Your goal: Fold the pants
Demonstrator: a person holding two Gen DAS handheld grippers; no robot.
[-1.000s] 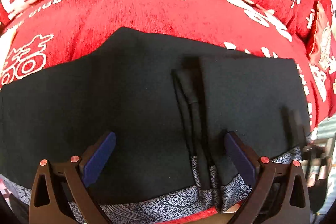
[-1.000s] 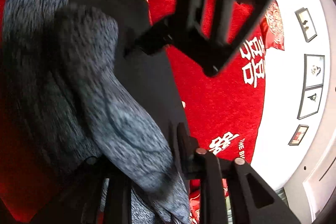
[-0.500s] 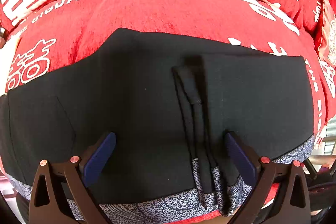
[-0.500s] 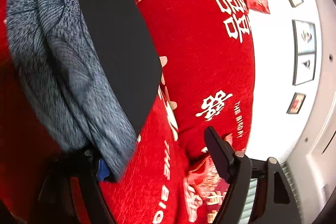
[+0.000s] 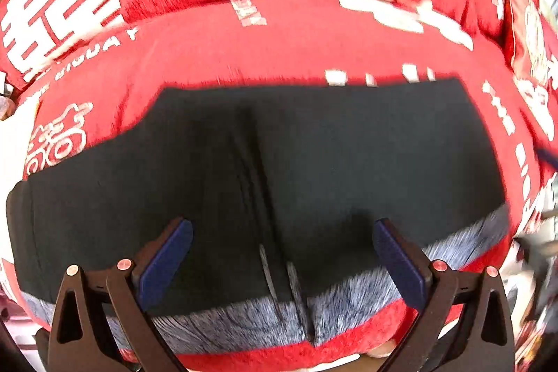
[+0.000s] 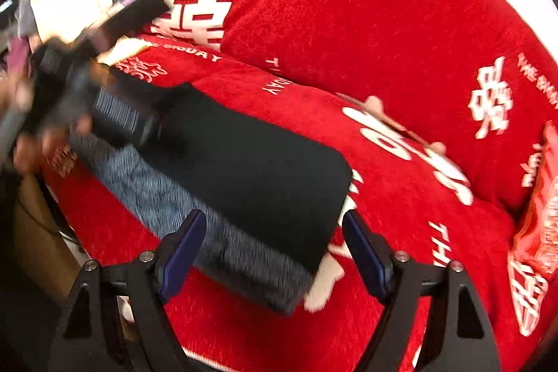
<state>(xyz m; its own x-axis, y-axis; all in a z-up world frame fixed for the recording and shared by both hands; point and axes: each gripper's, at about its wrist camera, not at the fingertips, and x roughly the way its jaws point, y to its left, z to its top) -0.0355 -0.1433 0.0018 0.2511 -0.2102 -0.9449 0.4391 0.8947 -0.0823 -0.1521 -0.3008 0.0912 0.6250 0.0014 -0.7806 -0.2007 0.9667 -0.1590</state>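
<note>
Both grippers, left gripper (image 5: pixel 282 250) and right gripper (image 6: pixel 273 244), hang with fingers spread wide, holding nothing. Folded black pants (image 5: pixel 348 169) with grey patterned lining lie flat on the red wedding-print sofa cover (image 5: pixel 296 51).

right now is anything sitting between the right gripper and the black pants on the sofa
Nothing visible is in the way. The right gripper hangs open over the near corner of the black pants, which lie flat on the red sofa cover. The left gripper is open above the pants too.
</note>
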